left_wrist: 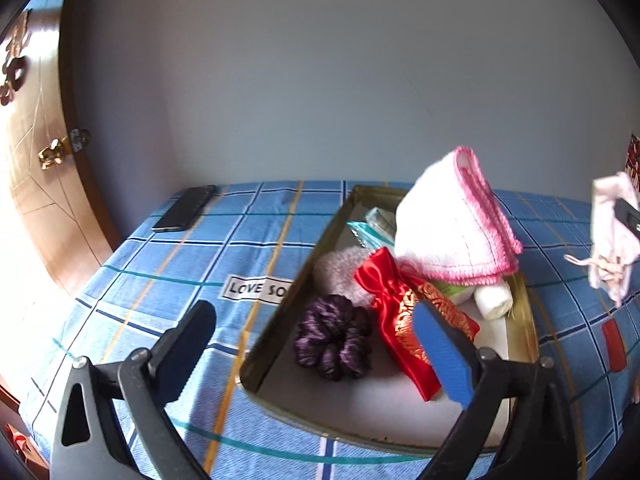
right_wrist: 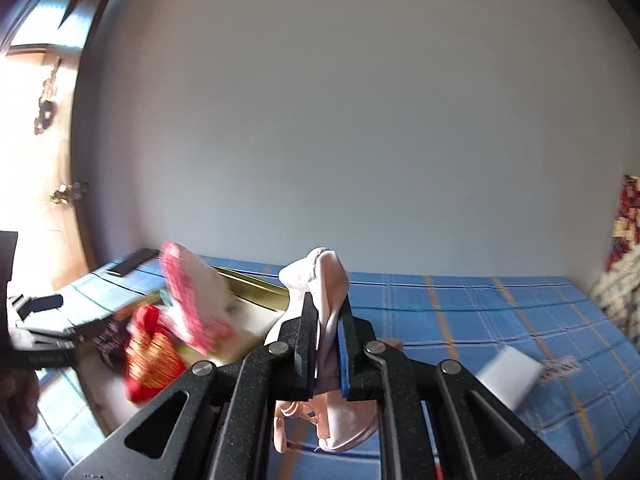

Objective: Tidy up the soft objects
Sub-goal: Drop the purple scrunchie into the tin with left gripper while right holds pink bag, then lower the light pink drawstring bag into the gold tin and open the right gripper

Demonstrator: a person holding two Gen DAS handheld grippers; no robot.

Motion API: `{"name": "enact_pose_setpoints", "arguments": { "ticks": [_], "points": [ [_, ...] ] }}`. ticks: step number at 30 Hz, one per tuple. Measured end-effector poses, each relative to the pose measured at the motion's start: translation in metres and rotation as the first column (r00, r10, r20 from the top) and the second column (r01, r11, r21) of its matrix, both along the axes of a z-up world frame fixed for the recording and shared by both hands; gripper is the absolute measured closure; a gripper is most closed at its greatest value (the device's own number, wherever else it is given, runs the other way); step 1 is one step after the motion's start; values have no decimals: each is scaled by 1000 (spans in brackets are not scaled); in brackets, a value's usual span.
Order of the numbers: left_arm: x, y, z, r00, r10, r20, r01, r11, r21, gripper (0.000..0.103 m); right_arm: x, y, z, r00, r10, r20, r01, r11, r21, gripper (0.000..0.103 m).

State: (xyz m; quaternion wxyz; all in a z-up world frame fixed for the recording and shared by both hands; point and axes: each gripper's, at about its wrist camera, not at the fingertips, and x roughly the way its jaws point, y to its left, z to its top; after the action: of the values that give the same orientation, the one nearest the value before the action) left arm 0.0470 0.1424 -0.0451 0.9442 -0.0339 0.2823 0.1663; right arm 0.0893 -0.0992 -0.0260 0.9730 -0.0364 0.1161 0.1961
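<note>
Only my right wrist view shows what my right gripper has: its jaws are pinched nearly together on a pale pink drawstring pouch, which sticks up above the fingertips and hangs down below them with its cords dangling over the blue checked bedsheet. My left wrist view catches that same pouch only at its far right edge, held in the air beside the tray.

My left gripper stands wide apart and holds nothing; its left finger hangs over the sheet and its blue-padded right finger over the near part of the gold metal tray.

Inside the tray lie a purple scrunchie, a fluffy pale pink scrunchie just behind it, a red and gold satin pouch touching both, and a small white roll on the right. A folded white cloth with pink crochet edging leans tilted over the far items, with a teal-edged packet behind it that I cannot make out further. The right wrist view blurs all of this.

A dark phone rests near the far left corner of the sheet, well apart from the tray. A white block shows only in the right view, on the sheet to my right.

A printed label on the sheet just left of the tray reads "LOVE SO" before the tray rim cuts it off.
</note>
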Motion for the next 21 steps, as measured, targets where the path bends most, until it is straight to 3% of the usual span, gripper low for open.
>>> {"name": "enact_pose_setpoints", "arguments": {
  "ticks": [9,21],
  "points": [
    [-17,19,0,999,47,1,-47,999,-21,1,10,78,-5,978,186,-94,-186,983,5,94],
    [-21,36,-4,996,84,0,-84,996,-37,1,14,117,-24,949,268,-165,-275,961,-21,94]
  ]
}}
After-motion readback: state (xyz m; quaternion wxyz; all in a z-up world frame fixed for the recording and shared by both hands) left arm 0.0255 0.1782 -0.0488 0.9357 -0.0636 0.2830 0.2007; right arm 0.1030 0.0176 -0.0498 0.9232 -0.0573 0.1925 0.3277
